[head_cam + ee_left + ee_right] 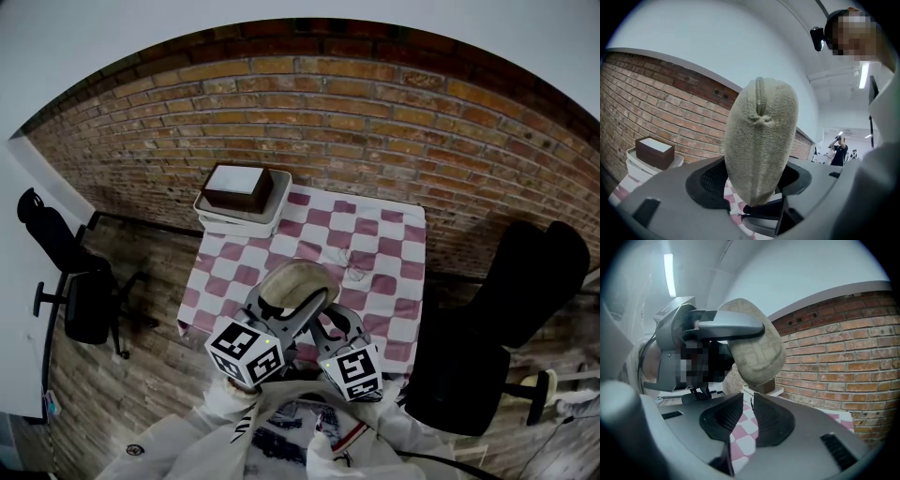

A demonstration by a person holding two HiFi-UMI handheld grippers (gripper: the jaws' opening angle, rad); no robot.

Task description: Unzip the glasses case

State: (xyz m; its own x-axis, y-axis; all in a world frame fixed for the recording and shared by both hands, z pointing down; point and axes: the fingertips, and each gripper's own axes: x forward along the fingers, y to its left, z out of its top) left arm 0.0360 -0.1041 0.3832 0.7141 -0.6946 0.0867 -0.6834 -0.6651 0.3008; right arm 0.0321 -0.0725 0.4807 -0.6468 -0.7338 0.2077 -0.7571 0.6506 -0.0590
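Head view: a table under a pink-and-white checked cloth [375, 253] is seen in front of a brick wall [375, 112].
Glasses case: the beige fabric glasses case [298, 279] is held up off the cloth, over its near edge and about midway along it.
Left gripper: the left gripper [284, 314] is closed on the lower part of the case, with a pad pressed to each side. In the left gripper view the case stands upright between the pads.
Zip: a zip seam [760, 96] is seen running up the middle of the case to its top, with a small knot of fabric just below it.
Right gripper: the right gripper [749, 408] is held just below the case's lower end. Its jaws are drawn nearly together, and the cloth shows through the narrow gap left between the pads. A thin dark strand [752, 401] is seen at the tips.
Markings: black-and-white square patterns are carried on the left marker cube [246, 353] and the right marker cube [354, 372].
Far left corner: a white tray [208, 214] is set there, with a brown box [239, 187] in it.
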